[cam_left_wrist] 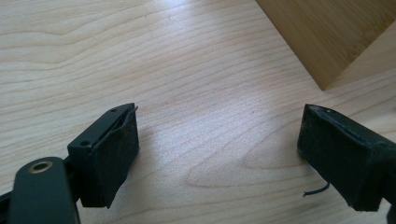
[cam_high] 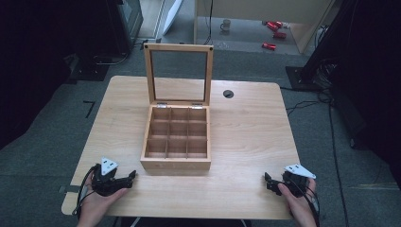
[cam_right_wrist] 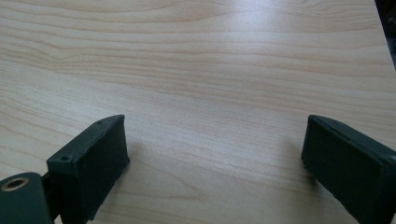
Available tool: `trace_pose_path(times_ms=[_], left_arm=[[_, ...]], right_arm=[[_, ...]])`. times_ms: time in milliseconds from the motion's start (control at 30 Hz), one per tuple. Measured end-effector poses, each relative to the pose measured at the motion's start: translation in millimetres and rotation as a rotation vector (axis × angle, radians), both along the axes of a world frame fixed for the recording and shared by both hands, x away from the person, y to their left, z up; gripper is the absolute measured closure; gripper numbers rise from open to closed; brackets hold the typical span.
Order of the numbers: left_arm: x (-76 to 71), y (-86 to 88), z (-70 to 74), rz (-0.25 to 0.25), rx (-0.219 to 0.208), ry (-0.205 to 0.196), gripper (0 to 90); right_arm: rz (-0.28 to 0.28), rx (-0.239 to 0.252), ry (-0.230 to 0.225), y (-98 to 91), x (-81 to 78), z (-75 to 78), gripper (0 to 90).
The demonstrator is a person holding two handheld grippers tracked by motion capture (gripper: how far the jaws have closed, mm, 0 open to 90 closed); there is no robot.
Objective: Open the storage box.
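A wooden box (cam_high: 176,163) with several empty compartments stands in the middle of the table, its glass-paned lid (cam_high: 178,75) propped upright at the back. My left gripper (cam_high: 133,175) rests near the table's front left, just off the box's front left corner (cam_left_wrist: 327,70), and is open with nothing between its jaws (cam_left_wrist: 219,149). At the front right, my right gripper (cam_high: 267,181) lies on the table, also open and empty (cam_right_wrist: 215,154), pointing left toward the box.
The light wooden table (cam_high: 246,127) has a round cable hole (cam_high: 228,93) behind the box at the right. On the floor beyond the table lie red cans (cam_high: 269,46) and a mug (cam_high: 226,24). Cables (cam_high: 302,101) run along the floor at the right.
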State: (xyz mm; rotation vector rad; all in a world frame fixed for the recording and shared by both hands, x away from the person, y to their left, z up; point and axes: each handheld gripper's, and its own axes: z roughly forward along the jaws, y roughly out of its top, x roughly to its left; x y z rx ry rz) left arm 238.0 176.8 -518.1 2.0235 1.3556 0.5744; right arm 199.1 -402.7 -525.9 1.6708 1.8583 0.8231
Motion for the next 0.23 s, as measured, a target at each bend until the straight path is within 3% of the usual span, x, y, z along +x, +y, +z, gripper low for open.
trace_pose_path(times_ms=[167,233], left_arm=[[0.0,-0.2,0.0,0.003,-0.002,0.000,13.1],[0.1,-2.7,0.0,0.028,-0.002,0.001,13.1]], right_arm=[[0.000,0.001,0.002,-0.1,-0.5,0.0,6.6],[0.000,0.001,0.002,0.0,-0.6,0.0,6.6]])
